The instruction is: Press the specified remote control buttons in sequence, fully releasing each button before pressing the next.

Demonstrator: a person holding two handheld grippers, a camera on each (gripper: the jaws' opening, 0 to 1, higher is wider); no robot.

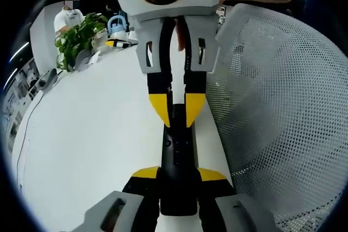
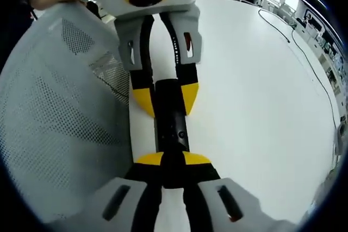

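A slim black remote control (image 1: 178, 145) lies lengthwise along the edge of a white table (image 1: 92, 134), held at both ends. In the left gripper view my left gripper (image 1: 178, 175) rises from the bottom, its yellow-tipped jaws shut on the near end. My right gripper (image 1: 178, 111) comes down from the top, facing it, and is shut on the far end. The right gripper view mirrors this. There my right gripper (image 2: 173, 160) clasps the near end of the remote (image 2: 171, 123), and the left gripper (image 2: 166, 99) clamps the other end. Small buttons show on the remote's top face.
A grey mesh chair back (image 1: 283, 107) (image 2: 54, 112) stands tight against the table edge beside the remote. A green plant (image 1: 79, 36) and a kettle (image 1: 117, 25) sit at the far end. A thin cable (image 2: 304, 63) runs along the far side of the table (image 2: 255, 107). People stand beyond it.
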